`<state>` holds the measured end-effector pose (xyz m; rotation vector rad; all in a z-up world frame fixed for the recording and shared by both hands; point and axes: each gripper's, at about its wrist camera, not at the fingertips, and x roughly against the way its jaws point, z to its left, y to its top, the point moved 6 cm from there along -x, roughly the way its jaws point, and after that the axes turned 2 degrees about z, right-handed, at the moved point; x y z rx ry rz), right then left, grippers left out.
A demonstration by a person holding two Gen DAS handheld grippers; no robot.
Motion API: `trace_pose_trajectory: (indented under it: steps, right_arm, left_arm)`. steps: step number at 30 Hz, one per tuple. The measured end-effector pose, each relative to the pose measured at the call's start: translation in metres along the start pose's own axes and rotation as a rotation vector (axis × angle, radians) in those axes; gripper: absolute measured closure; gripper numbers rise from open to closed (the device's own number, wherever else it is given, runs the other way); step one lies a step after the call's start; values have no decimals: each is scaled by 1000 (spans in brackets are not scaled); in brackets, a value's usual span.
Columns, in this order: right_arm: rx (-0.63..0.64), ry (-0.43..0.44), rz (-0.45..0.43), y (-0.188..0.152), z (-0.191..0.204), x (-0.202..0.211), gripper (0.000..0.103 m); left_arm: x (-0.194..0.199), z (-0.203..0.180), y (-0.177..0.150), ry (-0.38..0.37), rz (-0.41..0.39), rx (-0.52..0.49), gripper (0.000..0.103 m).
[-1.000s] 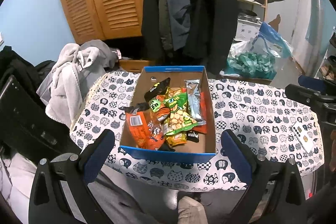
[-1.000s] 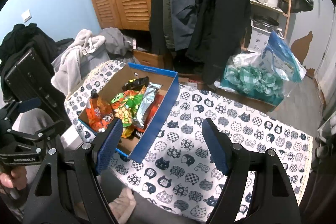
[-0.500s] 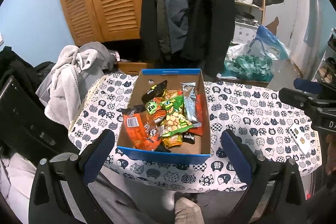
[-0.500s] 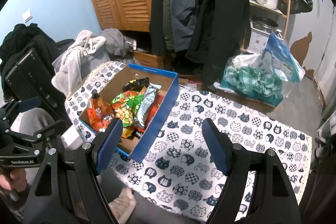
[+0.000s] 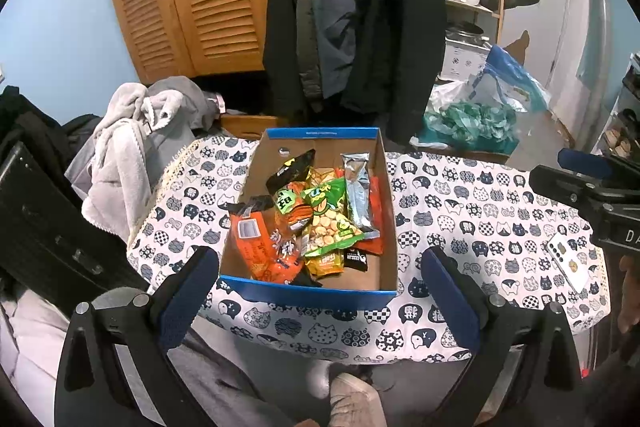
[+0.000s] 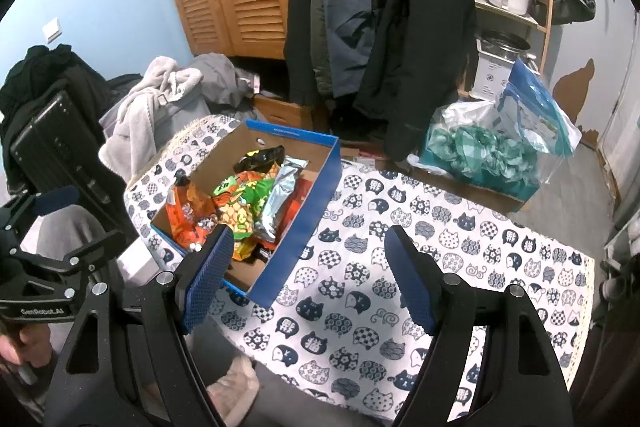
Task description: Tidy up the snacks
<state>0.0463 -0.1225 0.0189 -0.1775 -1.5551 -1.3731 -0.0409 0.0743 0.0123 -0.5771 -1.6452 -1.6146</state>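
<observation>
A blue cardboard box [image 5: 308, 294] [image 6: 316, 195] sits on the cat-print tablecloth [image 5: 480, 211] [image 6: 400, 267]. Inside lie several snack packs: an orange bag [image 5: 264, 247] [image 6: 186, 215], a green peanut bag [image 5: 328, 219] [image 6: 240, 211], a silver bar wrapper [image 5: 358, 191] [image 6: 280, 199] and a black pack [image 5: 290, 169] [image 6: 260, 157]. My left gripper [image 5: 318, 269] hangs open before the box's near edge, holding nothing. My right gripper [image 6: 308, 255] is open and empty over the cloth, its left finger in front of the box's near right corner.
A white phone [image 5: 568, 261] lies at the cloth's right end. Coats [image 5: 360, 15] hang behind the table. Grey clothes [image 5: 124, 147] and a dark case [image 5: 44, 227] are at the left, a plastic bag [image 6: 500, 143] at the back right. A shoe [image 5: 352, 399] shows below the table edge.
The box has drifted slightly in the left wrist view; nothing was gripped or released, and both grippers stay open.
</observation>
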Motion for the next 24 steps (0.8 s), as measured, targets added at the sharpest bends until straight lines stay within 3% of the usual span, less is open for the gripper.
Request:
trace_pose_trajectory:
  steps: [24]
  right_arm:
    - [-7, 1, 10, 1, 2, -2, 26]
  left_arm:
    - [-5, -1, -1, -15, 3, 1, 1]
